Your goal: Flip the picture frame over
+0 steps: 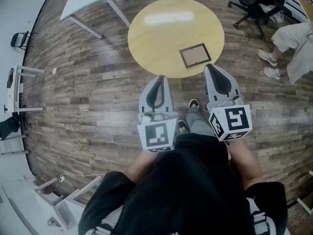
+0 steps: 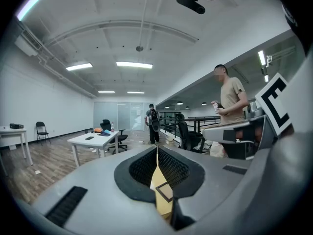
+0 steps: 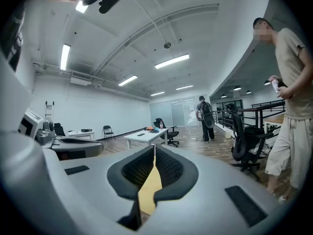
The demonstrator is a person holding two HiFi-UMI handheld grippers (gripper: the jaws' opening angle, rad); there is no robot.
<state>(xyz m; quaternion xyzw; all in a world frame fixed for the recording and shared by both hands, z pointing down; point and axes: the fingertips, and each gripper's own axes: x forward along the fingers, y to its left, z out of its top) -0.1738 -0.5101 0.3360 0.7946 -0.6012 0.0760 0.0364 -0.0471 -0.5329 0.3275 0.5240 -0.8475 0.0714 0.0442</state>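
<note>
Lower centre, the left gripper is pressed together on nothing. The picture frame lies flat near the front edge of the round table, right of centre. The right gripper beside it is also closed and empty. The frame looks light, stiff and possibly glazed, so it is probably best pinched by one edge rail.

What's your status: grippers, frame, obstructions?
Left gripper and right gripper shut, empty, near table edge. Picture frame flat on table, untouched. Nothing blocking it.

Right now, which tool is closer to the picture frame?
Right. The right tool points just short of the picture frame; the left tool is farther off, to its left.
</note>
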